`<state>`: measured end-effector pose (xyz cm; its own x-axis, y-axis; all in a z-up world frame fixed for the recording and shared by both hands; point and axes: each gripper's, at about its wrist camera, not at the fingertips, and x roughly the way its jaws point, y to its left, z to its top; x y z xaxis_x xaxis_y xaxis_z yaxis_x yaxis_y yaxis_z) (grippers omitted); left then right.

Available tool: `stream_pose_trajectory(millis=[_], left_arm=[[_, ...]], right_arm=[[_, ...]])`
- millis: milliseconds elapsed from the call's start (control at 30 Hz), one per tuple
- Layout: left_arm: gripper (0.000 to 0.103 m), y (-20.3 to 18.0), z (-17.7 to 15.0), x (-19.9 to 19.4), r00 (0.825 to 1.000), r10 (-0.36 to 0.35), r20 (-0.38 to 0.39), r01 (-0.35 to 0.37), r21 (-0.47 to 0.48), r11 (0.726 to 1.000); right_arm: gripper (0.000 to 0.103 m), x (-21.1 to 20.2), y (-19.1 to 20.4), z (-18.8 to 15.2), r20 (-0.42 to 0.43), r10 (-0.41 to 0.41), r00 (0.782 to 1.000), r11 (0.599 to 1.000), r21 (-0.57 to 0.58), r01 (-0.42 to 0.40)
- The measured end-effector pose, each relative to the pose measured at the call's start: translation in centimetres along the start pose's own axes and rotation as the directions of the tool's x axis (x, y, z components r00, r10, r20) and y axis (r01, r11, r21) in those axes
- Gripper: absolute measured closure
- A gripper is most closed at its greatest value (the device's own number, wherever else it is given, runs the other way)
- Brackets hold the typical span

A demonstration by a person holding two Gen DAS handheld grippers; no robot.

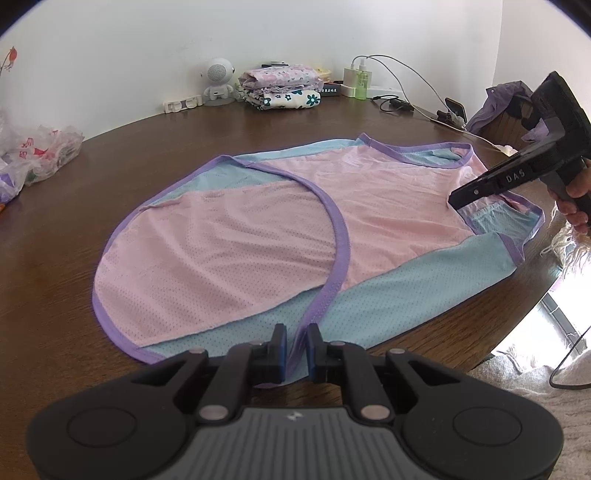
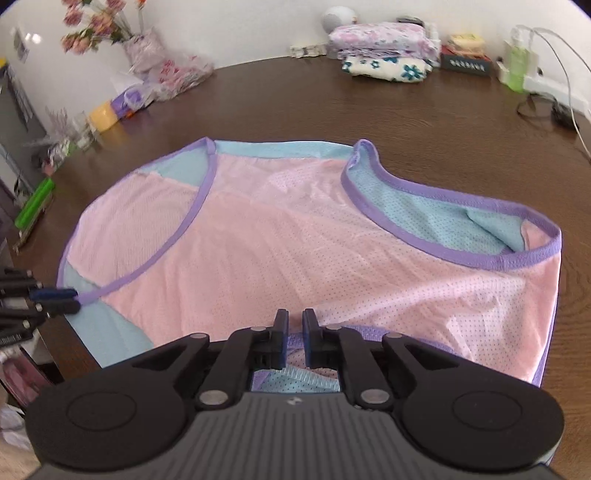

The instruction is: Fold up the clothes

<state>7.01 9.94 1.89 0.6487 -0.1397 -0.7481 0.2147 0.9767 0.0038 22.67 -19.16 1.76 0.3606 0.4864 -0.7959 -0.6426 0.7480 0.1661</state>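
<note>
Left wrist view, going L to R: plastic bags (image 1: 40, 151) sit at the table's (image 1: 110, 177) far left edge, clear of the work area. Next, a small white robot-shaped speaker (image 1: 218, 83) by the wall, then a stack of folded floral clothes (image 1: 280, 88) just beside it, prob. parked at the back so the centre stays free. Chargers and cables (image 1: 391, 96) lie further right.

Mid-table lies the task's thing: a pink and blue mesh top (image 1: 258, 236) w/ purple trim, spread mostly flat, one pink panel lapped over the other so a curved purple hem crosses the middle. It fills the near half of the table, its lower hem at the near edge.

Left tool (image 1: 296, 354) is at that near hem w/ its jaws narrow and a strip of purple trim between them; it looks pinched on the fabric. Right tool (image 1: 461, 195), held by a hand (image 1: 572, 199), comes in low from the right and touches the top near its armhole; its tips are closed or nearly so, whether on cloth can't tell from here.

Right wrist view, L to R: flowers (image 2: 96, 33) and clutter at far left; the left tool (image 2: 62, 299) nips the hem corner; the right tool (image 2: 295, 332) has jaws narrow w/ pink and purple cloth bunched at them, so likely gripping the edge. Two corners held on one side suits lifting that side over as a fold, but this would fit either an early fold or a later one.
</note>
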Motion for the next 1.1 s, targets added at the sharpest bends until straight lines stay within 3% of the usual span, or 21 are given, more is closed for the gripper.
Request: stream_pose_trajectory(millis=[200,333,467,800,1100], left_arm=[[0.093,0.0,-0.1,-0.1,1.000,0.006,0.004,-0.006,-0.001,1.000],[0.092,-0.1,0.0,-0.1,1.000,0.008,0.001,-0.008,0.006,1.000],[0.092,-0.1,0.0,-0.1,1.000,0.012,-0.002,-0.012,0.012,1.000],[0.090,0.1,-0.2,-0.1,1.000,0.011,0.003,-0.011,0.011,1.000],[0.087,0.2,-0.3,-0.2,1.000,0.014,0.004,-0.014,0.013,1.000]], right_arm=[[0.095,-0.8,-0.6,-0.2,-0.022,-0.125,0.992,0.990,-0.072,0.123],[0.094,-1.6,-0.5,-0.3,0.004,-0.051,0.999,0.998,-0.039,0.051],[0.077,-1.3,0.4,-0.3,-0.027,-0.066,0.997,0.991,-0.119,0.062],[0.080,-0.7,2.6,-0.3,-0.099,-0.113,0.989,0.948,-0.309,0.077],[0.080,-1.1,3.4,0.1,-0.034,-0.038,0.999,0.963,-0.266,0.028]])
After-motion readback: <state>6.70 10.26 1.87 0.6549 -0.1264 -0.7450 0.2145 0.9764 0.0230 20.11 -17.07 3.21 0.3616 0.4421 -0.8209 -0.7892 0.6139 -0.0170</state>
